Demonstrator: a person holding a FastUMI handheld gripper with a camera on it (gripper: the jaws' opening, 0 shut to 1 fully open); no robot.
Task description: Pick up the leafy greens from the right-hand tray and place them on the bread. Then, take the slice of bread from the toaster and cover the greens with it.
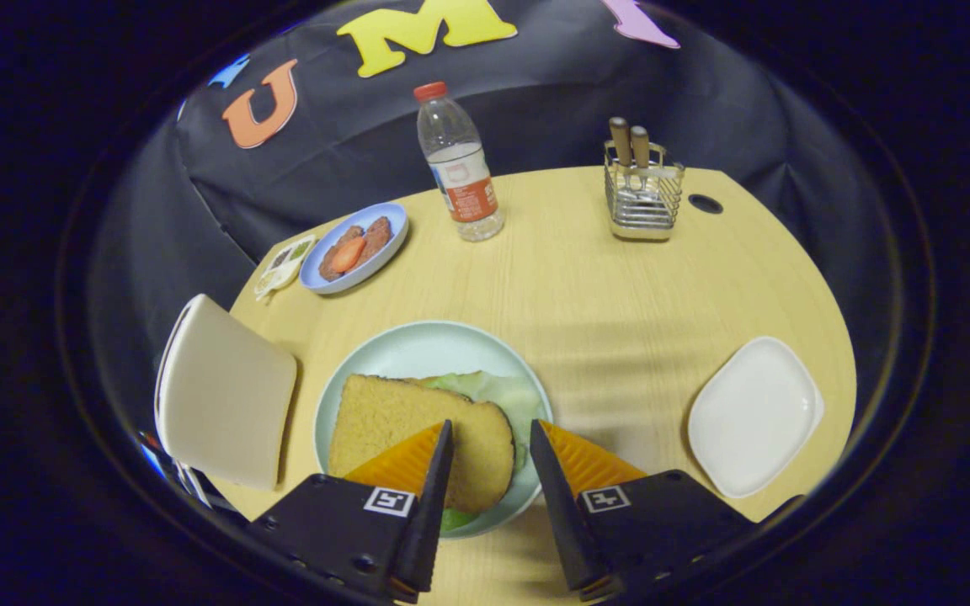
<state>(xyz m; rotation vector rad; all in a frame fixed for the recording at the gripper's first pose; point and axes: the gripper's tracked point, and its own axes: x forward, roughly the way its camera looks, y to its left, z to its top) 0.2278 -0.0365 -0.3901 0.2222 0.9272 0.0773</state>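
A brown slice of bread [401,421] lies flat on a pale green plate [418,341], just ahead of and partly under my fingers. Leafy greens [506,394] poke out from under its far right edge, and a bit of green shows at the near rim. My gripper [492,425] hovers over the near side of the plate, open, with the bread's right end in the gap between the fingers and neither finger pressing on it. The cream-coloured toaster [224,396] stands to the left of the plate. The white right-hand tray [754,417] sits to the right, bare.
At the back of the wooden table stand a water bottle [460,168] and a wire holder with wooden-handled utensils [641,198]. A blue plate [392,223] with meat and a tomato slice sits back left, beside a small packet [283,265].
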